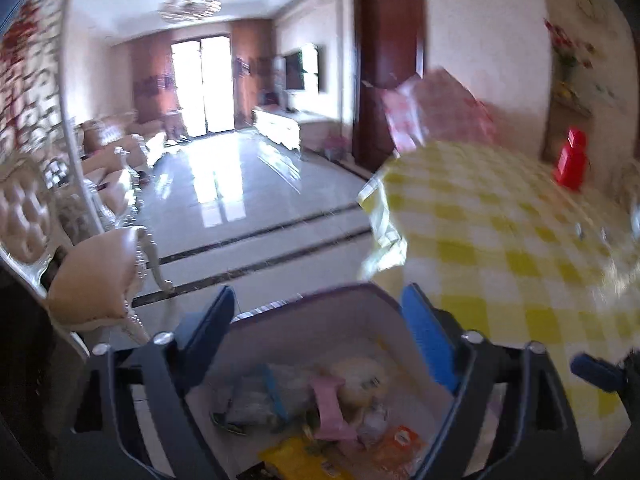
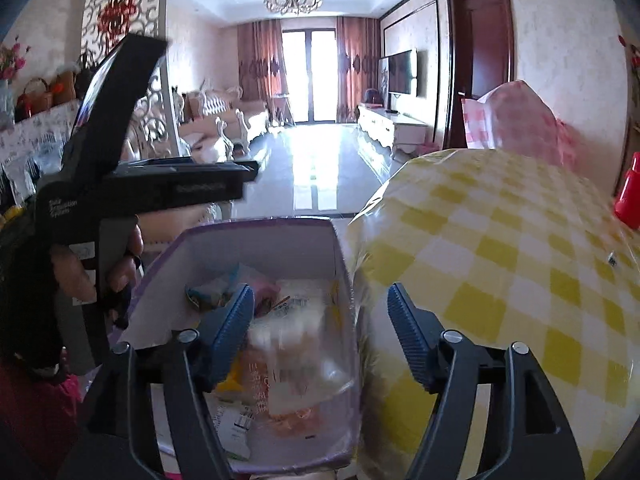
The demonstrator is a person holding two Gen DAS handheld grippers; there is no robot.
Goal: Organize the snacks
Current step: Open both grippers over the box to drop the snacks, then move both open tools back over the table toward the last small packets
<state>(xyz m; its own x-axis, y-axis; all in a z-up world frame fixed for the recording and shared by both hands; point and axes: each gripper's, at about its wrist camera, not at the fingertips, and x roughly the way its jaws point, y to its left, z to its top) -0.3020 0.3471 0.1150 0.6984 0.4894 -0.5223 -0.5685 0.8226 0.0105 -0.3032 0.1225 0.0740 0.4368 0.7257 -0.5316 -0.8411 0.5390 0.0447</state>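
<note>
1. Snacks (image 2: 288,344) lie loose in a white box (image 2: 256,248) with a purple rim, beside the tabletop (image 2: 500,280) under its yellow checked cloth.
2. Left gripper (image 1: 320,320) hangs over the box with its fingers (image 1: 428,336) apart and nothing between them; the packets sit below.
3. Right gripper (image 2: 320,332) has its fingers (image 2: 236,328) apart too, straddling the box's right wall, empty.
4. Left-view packets are blurred; labels cannot be read. A hand (image 2: 104,264) holds the other gripper's handle at the left.
</note>
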